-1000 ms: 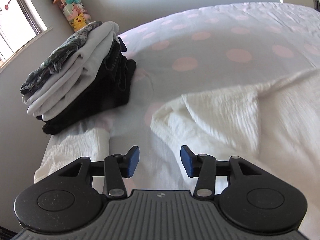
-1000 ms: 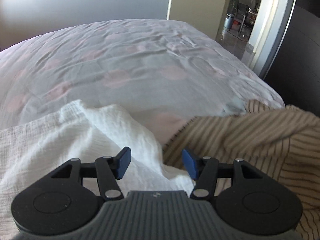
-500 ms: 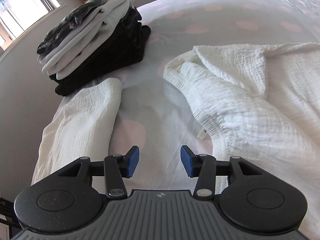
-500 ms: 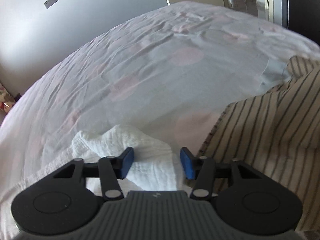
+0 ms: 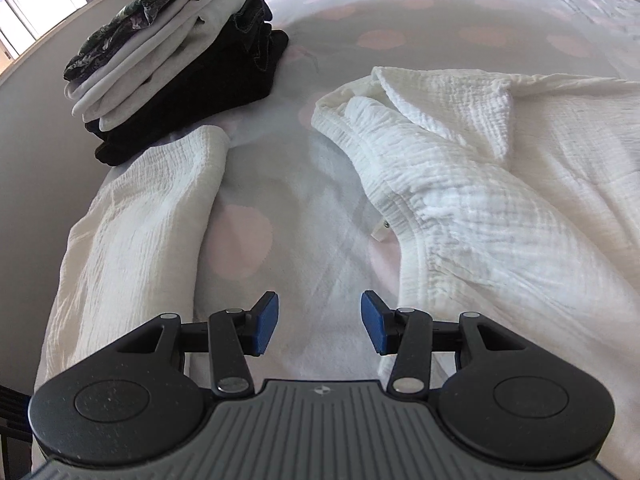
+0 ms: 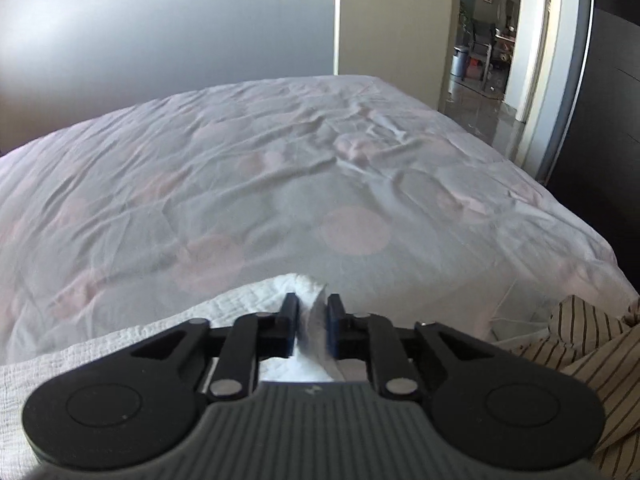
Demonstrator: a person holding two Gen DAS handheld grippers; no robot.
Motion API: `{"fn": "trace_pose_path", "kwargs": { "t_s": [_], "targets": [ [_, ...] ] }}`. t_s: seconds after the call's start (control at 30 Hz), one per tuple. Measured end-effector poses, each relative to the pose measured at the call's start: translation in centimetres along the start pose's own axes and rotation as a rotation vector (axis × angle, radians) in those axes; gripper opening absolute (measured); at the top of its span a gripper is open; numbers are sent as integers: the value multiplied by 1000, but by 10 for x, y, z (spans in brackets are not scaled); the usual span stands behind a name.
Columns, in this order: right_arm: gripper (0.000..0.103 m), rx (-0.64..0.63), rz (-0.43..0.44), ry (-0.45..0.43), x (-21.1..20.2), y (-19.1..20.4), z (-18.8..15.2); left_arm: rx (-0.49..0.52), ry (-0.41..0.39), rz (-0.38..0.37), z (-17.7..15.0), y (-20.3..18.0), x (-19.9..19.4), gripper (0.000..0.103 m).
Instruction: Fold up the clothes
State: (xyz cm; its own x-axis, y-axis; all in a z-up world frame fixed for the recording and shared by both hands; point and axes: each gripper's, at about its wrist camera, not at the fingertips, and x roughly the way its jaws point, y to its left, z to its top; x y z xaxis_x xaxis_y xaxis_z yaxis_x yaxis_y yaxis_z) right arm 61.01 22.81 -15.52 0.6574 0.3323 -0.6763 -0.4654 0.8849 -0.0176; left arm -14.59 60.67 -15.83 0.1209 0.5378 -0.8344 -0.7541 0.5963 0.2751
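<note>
While a stack of folded clothes (image 5: 176, 60) sits at the far left of the polka-dot bedsheet (image 5: 460, 20), the left gripper (image 5: 319, 323) hovers with its jaws spread and nothing between them, above bare sheet between two parts of the white garment (image 5: 480, 200). Further right, the right gripper (image 6: 312, 330) pinches a fold of that white garment (image 6: 308, 292), and a striped shirt (image 6: 580, 356) lies beside it.
</note>
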Motion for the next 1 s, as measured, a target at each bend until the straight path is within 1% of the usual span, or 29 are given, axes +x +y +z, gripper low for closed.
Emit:
{"fn": "trace_pose_path", "kwargs": {
  "t_s": [0.03,0.1,0.17,0.27,0.33,0.4,0.5,0.57,0.63,0.7,0.73,0.77,0.8,0.83,0.87,0.93,1.0],
  "targets": [
    [38,10,-39,12,2,0,-2,-1,3,-16,-2,0,-3,54],
    [38,0,-103,9,-1,-3,-9,-2,8,-48,-6,0,-10,56],
    [38,-5,-104,7,-11,-7,-19,-18,13,-93,-12,4,-19,59],
    [38,-11,-76,10,-35,-13,-40,-60,22,-169,-21,12,-33,62],
    [38,-12,-45,17,-57,-18,-56,-75,41,-213,-28,15,-39,64],
    [38,-12,-9,21,-85,-21,-72,-72,64,-234,-35,16,-39,66],
    [38,0,54,35,-132,-30,-95,-82,93,-260,-42,15,-28,67],
    [39,-3,86,55,-166,-38,-113,-139,100,-287,-44,17,-16,67],
    [43,-19,105,78,-201,-48,-133,-214,95,-321,-43,19,-4,67],
    [43,-12,109,102,-235,-62,-154,-258,117,-335,-42,18,9,65],
    [43,-7,110,112,-251,-69,-165,-276,125,-338,-42,17,15,60],
    [44,-5,106,124,-266,-77,-176,-275,122,-322,-43,16,16,51],
    [48,-5,92,133,-280,-86,-187,-274,118,-306,-43,14,18,46],
    [51,-6,72,142,-295,-94,-199,-274,112,-294,-44,13,19,36],
    [52,-9,58,154,-306,-102,-209,-277,101,-295,-45,13,18,23],
    [52,0,31,179,-328,-119,-230,-280,76,-295,-46,14,11,6],
    [52,36,4,204,-346,-133,-248,-278,47,-291,-46,15,2,5]
  ]
}}
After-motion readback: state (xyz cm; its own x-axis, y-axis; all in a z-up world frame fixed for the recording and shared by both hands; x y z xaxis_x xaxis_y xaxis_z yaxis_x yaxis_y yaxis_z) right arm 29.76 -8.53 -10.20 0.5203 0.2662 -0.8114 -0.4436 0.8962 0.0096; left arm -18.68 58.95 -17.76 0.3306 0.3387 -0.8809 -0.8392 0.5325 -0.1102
